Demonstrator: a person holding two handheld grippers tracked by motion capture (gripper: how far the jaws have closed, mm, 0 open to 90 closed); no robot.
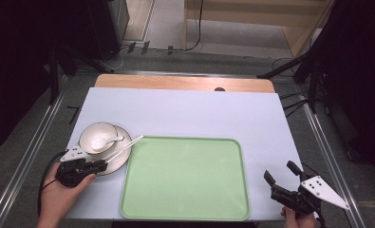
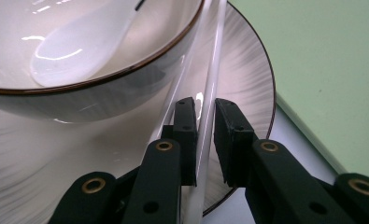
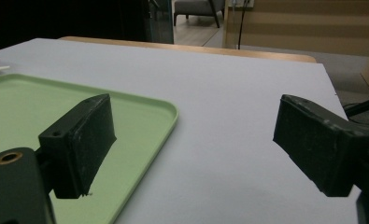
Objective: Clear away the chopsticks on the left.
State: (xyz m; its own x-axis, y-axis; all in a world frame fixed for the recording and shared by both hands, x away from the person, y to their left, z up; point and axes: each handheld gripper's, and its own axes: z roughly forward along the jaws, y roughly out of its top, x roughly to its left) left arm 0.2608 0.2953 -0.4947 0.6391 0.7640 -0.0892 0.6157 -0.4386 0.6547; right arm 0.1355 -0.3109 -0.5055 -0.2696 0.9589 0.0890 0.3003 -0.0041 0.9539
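Observation:
A white bowl [image 1: 91, 132] with a white spoon [image 1: 107, 141] in it stands on a pale plate [image 1: 121, 157] at the table's left. White chopsticks [image 1: 128, 143] lie across the plate's right rim, pointing toward the green tray [image 1: 185, 178]. My left gripper [image 1: 104, 164] is at the plate's near edge. In the left gripper view its jaws [image 2: 204, 109] are closed on one chopstick [image 2: 215, 60], just beside the bowl [image 2: 126, 88] and spoon [image 2: 74, 51]. My right gripper [image 1: 280, 171] is open near the tray's right front corner, with nothing between its jaws [image 3: 194, 121].
The tray [image 3: 32, 107] lies bare in the middle of the white table [image 1: 199, 109]. A strip of wood [image 1: 185, 83] runs along the far edge. Black stands and cables surround the table on the floor.

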